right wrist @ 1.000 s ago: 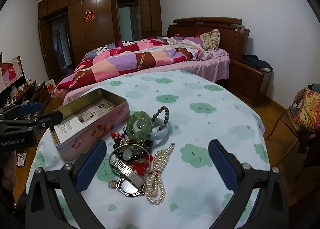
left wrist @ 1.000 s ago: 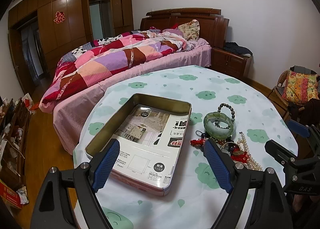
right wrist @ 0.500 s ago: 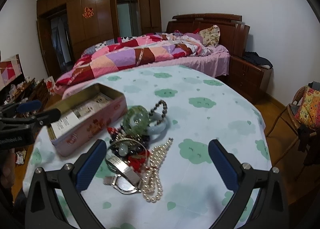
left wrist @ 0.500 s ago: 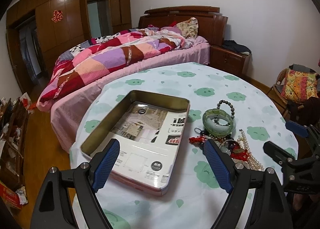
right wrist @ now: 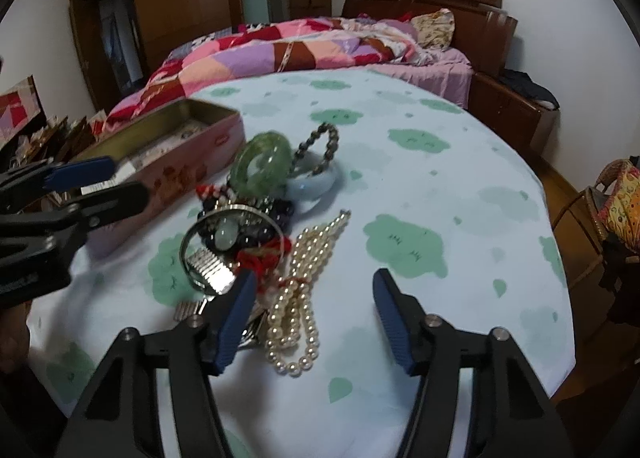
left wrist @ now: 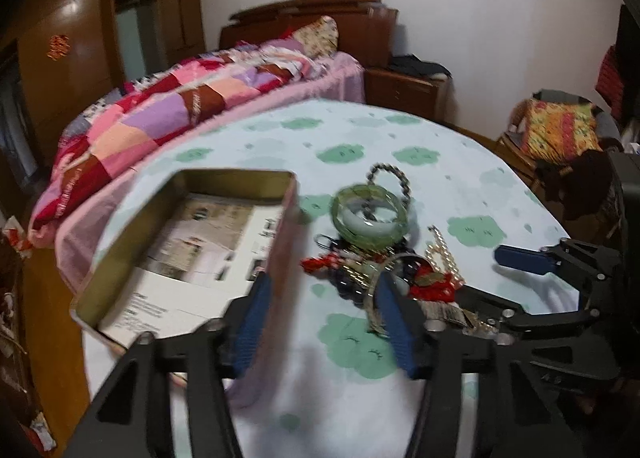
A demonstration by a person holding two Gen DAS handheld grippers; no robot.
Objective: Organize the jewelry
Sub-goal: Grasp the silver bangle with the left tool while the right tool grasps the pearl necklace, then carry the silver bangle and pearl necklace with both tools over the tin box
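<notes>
The jewelry pile (right wrist: 256, 230) sits at the centre of my right view, on the cloud-print tablecloth (right wrist: 420, 186): a green bangle (right wrist: 262, 166) leaning on a pale bangle (right wrist: 316, 182), a dark bead bracelet (right wrist: 320, 146) behind them, a metal watch band (right wrist: 208, 270), red cord, and a pearl strand (right wrist: 304, 298) trailing toward the lower middle of the frame. The open pink tin (right wrist: 168, 162) lies just left of the pile, a printed card on its floor.

My right gripper (right wrist: 312, 318) hangs low over the pearls, its jaws closing; the strand lies between them but the pads do not press on it yet. My left gripper (left wrist: 324, 322) is closing too, one pad in front of the tin's (left wrist: 188, 242) near wall, the other by the silver ring (left wrist: 380, 290); it grips nothing I can see.

To do this well, I judge I should pinch the pearls where the strands bunch, lift straight up so the red cord does not drag, and steady the tin with my left.
</notes>
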